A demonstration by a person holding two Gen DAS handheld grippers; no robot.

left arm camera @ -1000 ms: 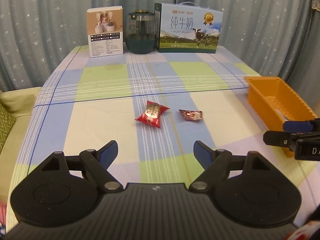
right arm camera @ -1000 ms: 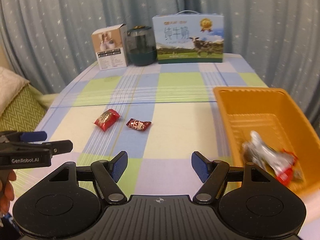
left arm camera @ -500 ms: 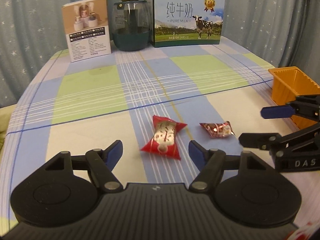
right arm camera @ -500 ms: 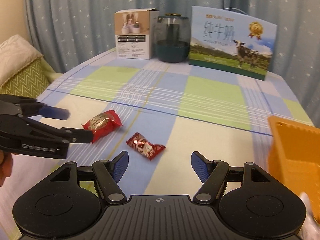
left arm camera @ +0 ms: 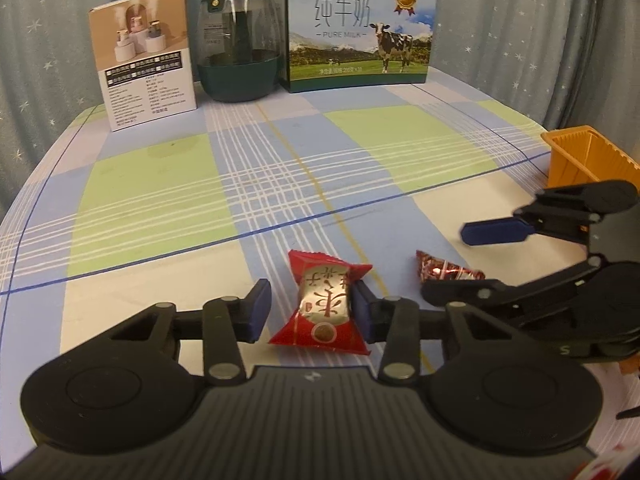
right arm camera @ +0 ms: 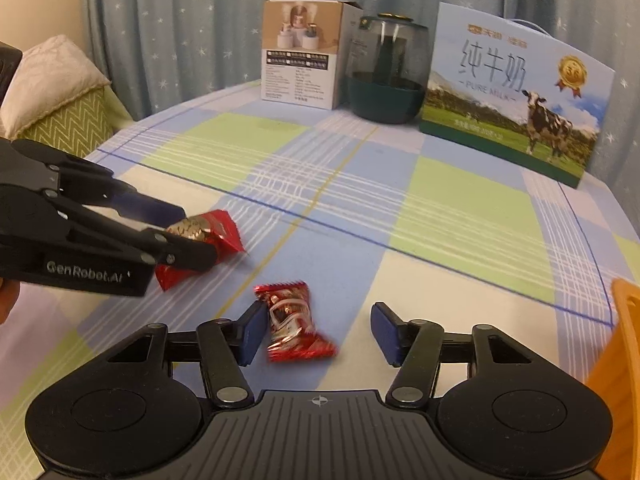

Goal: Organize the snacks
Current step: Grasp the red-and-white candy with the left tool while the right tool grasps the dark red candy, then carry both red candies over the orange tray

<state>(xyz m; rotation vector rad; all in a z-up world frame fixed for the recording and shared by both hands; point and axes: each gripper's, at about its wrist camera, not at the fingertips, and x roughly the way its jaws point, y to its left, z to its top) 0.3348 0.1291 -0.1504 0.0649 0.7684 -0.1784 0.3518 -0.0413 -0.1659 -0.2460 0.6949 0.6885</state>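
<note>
Straddling the large red candy (left arm camera: pixel 325 307), the left gripper (left arm camera: pixel 306 307) stands partly open, one pad touching; beside it, the right gripper (right arm camera: pixel 318 330) gapes wide around the small red candy (right arm camera: pixel 294 322).

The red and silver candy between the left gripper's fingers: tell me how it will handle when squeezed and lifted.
The red and silver candy probably has a firm middle; its flared wrapper ends look thin and will likely crumple. The glossy foil may slip against the left gripper's pads. It looks small and flat, so probably light and unlikely to roll.
</note>
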